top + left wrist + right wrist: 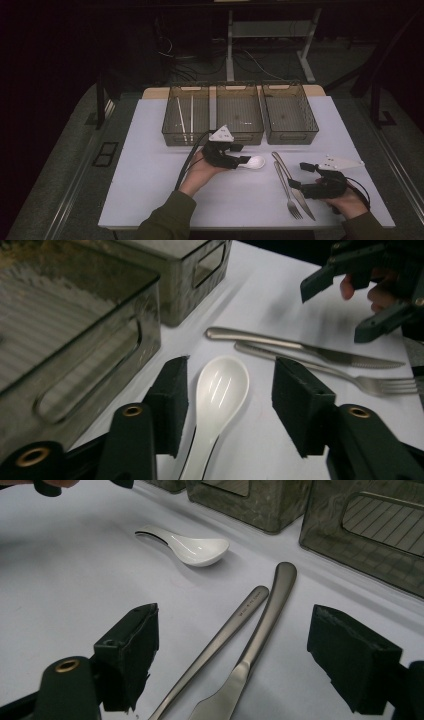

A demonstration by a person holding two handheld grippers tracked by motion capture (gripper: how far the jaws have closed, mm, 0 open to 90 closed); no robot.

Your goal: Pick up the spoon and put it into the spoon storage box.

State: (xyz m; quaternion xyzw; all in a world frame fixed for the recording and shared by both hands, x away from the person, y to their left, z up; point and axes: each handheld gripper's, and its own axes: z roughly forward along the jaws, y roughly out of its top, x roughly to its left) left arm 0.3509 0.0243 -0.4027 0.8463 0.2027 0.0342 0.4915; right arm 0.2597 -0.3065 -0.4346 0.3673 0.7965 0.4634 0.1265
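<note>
A white ceramic spoon (255, 162) lies on the white table, bowl to the right. My left gripper (240, 155) hovers low over its handle; in the left gripper view the spoon (220, 390) rests between the spread jaws and neither pad touches it. A steel knife (281, 165) and fork (290, 200) lie side by side to the right of it. My right gripper (298, 175) stands open beside them; in the right gripper view the knife (270, 610) and the fork handle (235, 625) run between its jaws (232, 660), untouched.
Three translucent bins stand in a row at the back of the table: the left bin (172, 134) holds two pale chopsticks (185, 115), then come the middle bin (239, 134) and right bin (292, 135). The table's front edge (240, 226) is near my forearms.
</note>
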